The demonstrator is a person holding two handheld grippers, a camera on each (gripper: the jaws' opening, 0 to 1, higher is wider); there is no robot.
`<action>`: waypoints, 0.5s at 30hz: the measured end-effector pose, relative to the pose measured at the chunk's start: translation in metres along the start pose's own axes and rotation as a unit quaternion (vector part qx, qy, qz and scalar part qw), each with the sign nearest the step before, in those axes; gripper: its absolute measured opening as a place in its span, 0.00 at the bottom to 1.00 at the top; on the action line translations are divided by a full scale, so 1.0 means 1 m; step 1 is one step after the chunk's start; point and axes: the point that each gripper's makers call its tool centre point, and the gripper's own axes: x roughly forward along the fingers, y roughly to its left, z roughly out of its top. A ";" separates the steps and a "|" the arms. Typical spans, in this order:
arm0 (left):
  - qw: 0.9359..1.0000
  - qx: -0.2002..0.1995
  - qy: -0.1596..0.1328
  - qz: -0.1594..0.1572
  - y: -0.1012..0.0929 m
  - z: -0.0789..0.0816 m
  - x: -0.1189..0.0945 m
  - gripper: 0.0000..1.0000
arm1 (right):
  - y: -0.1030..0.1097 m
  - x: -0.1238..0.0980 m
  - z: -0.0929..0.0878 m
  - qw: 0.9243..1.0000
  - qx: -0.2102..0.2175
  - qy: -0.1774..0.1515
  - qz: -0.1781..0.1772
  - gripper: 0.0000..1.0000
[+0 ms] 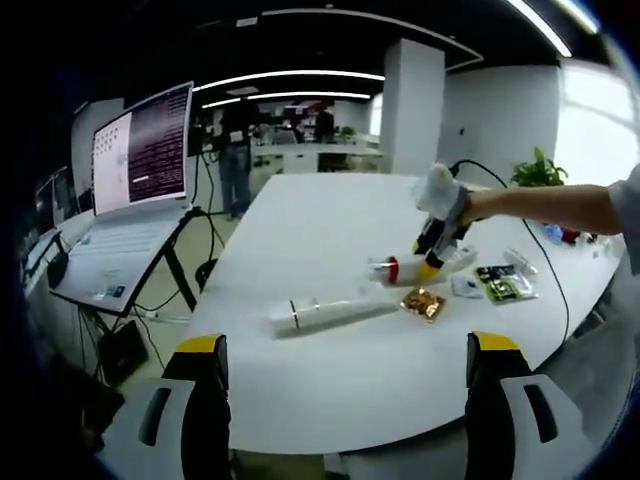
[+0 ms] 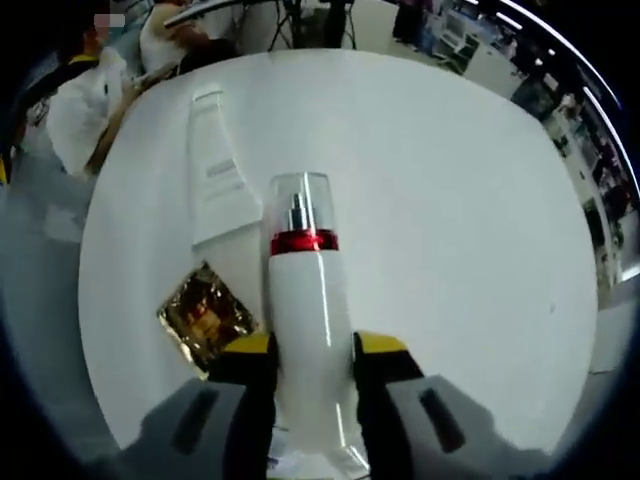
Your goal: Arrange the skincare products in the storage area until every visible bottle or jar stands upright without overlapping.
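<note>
A white bottle point(image 2: 308, 285) with a red band and a clear cap lies between the yellow-tipped jaws of my right gripper point(image 2: 315, 348), which is shut on its body. In the left gripper view that same bottle point(image 1: 386, 268) rests low on the white table point(image 1: 330, 220), with the right gripper point(image 1: 432, 258) on it and a sleeved arm behind. A white tube point(image 1: 325, 312) lies on its side to the left of the bottle. It appears again as the tube point(image 2: 215, 170) beyond the bottle. My left gripper point(image 1: 348, 345) hangs open off the table's near edge, holding nothing.
A gold sachet point(image 1: 423, 303) lies beside the bottle, seen also as the sachet point(image 2: 205, 312) by the right jaw's left side. A green packet point(image 1: 505, 283) and small white packet point(image 1: 465, 287) lie further right. A laptop point(image 1: 140, 150) on a stand is left of the table. A person point(image 2: 80, 100) sits past the far edge.
</note>
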 end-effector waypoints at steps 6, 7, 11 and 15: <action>1.000 0.001 -0.001 -0.005 -0.003 0.003 0.003 0.96 | -0.001 -0.001 0.001 1.000 -0.013 -0.005 -0.005 0.29; 1.000 0.002 -0.002 -0.006 -0.004 0.004 0.004 0.96 | -0.001 -0.001 0.001 1.000 -0.014 -0.007 -0.005 0.29; 1.000 0.004 -0.003 -0.011 -0.008 0.005 0.005 0.96 | 0.000 -0.002 0.001 1.000 -0.012 -0.013 -0.007 0.28; 1.000 0.005 -0.006 -0.021 -0.013 0.006 0.007 0.96 | 0.003 -0.004 0.001 1.000 -0.020 -0.012 -0.010 0.27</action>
